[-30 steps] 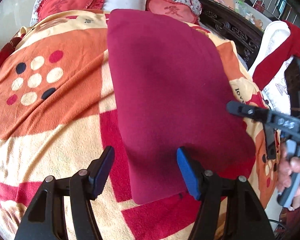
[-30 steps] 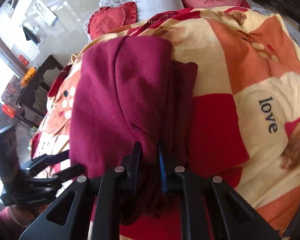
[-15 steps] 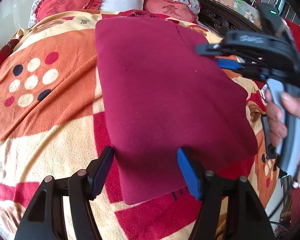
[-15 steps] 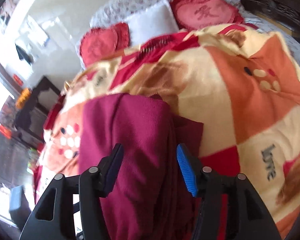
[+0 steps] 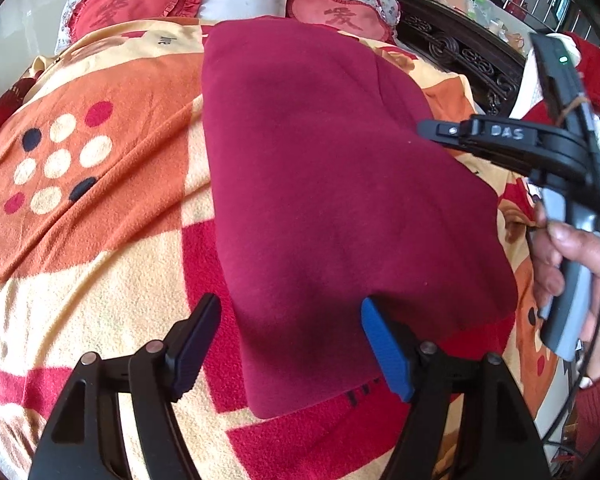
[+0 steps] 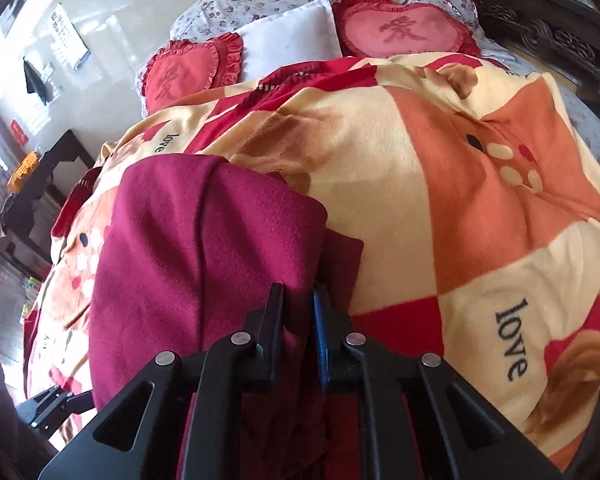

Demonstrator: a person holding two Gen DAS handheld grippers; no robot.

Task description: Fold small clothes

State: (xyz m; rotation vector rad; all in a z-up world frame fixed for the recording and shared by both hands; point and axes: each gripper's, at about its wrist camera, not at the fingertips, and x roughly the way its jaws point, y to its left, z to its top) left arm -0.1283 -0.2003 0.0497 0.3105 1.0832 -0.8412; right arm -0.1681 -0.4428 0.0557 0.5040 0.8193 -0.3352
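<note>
nearest in the left view, left tool hanging over the near edge of the cloth, jaws spread and widening, nothing pinched, pads clear of the fabric; in the right view, right tool pressed together on a bunched fold at the cloth's right edge, fabric caught between the pads; hand gripping that tool's handle at the right of the left view; cloth itself dark red, lying folded on the blanket over the bed, left part flat, right side doubled with a lower layer peeking out beside the pinched fold.

step in hand, by the look of it: a fold mid-way, right edge gripped for carrying over or tidying while the left side waits; next move likely calls for drawing the pinched edge across evenly and setting it flush, with the left tool steadying or taking the near corner; risk of dragging the whole cloth on the fuzzy blanket, or of leaving that lower layer sticking out.

farther off: red cushions and a white pillow at the head of the bed; carved dark headboard to the right; dark furniture by the wall at the left of the right view; nothing lying in the fold's path.
</note>
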